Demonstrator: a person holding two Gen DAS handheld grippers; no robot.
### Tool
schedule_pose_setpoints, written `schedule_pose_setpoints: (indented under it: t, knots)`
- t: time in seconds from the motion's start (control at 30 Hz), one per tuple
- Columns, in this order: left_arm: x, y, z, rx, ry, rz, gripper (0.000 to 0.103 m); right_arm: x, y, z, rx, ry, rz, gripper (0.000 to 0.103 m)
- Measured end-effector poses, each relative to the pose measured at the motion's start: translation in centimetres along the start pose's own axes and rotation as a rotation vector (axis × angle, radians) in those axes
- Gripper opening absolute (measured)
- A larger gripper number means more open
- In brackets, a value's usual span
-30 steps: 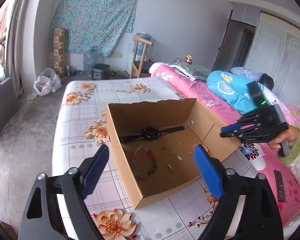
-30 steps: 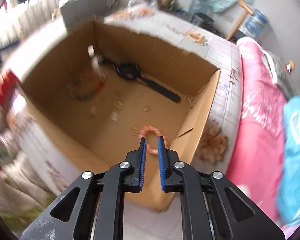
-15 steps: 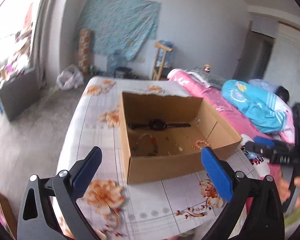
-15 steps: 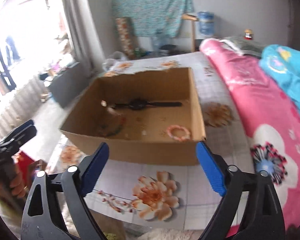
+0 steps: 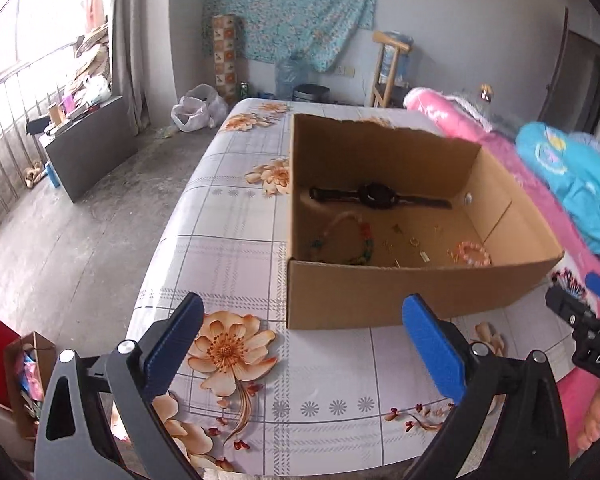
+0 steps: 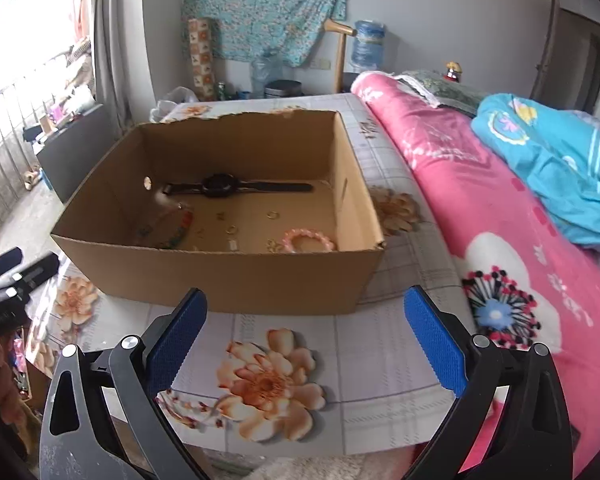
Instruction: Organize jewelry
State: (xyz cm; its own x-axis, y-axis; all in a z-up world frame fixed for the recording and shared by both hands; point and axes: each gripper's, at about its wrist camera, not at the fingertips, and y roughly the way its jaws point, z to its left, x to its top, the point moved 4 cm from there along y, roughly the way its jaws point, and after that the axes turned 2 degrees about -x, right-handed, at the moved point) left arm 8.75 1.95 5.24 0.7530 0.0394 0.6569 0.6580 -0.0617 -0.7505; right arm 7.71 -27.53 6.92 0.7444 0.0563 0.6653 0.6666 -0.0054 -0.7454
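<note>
An open cardboard box (image 5: 400, 298) (image 6: 228, 276) stands on the floral table. Inside lie a black watch (image 5: 374, 195) (image 6: 220, 186), a multicolour bead bracelet (image 5: 358, 242) (image 6: 176, 226), a pink bead bracelet (image 5: 470, 254) (image 6: 308, 240) and several small gold rings and earrings (image 5: 414, 242) (image 6: 232, 230). My left gripper (image 5: 304, 346) is open and empty in front of the box's near wall. My right gripper (image 6: 306, 338) is open and empty in front of the box; it also shows at the right edge of the left wrist view (image 5: 580, 312).
The table (image 5: 220, 240) carries a floral cloth. A pink quilt (image 6: 480, 184) and blue bedding (image 6: 552, 160) lie to the right of the box. A red box and a bag (image 5: 8, 364) sit on the floor at the left. A wooden chair (image 5: 388, 68) stands by the far wall.
Both grippers have pulled back from the box toward the table's near edge. My right gripper, nearly shut over the pink bracelet a second ago, is now wide open and the bracelet lies in the box.
</note>
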Motion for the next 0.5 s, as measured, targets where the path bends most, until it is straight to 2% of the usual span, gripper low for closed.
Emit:
schedule_pose_setpoints:
  t: [0.1,0.23,0.5]
  knots:
    - [-0.3,0.5,-0.4,0.007,-0.026,0.025,0.098,0.0,0.3,0.3,0.006,0.014,-0.002,0.095]
    - [-0.5,1.6,-0.9,0.013,-0.062,0.068,0.098,-0.2,1.3,0.9,0.023,0.022,0.044,0.095]
    - [-0.7,3.2,-3.2,0.042,0.013,0.115,0.098,-0.2,2.5,2.0,0.065,0.017,0.086,0.095]
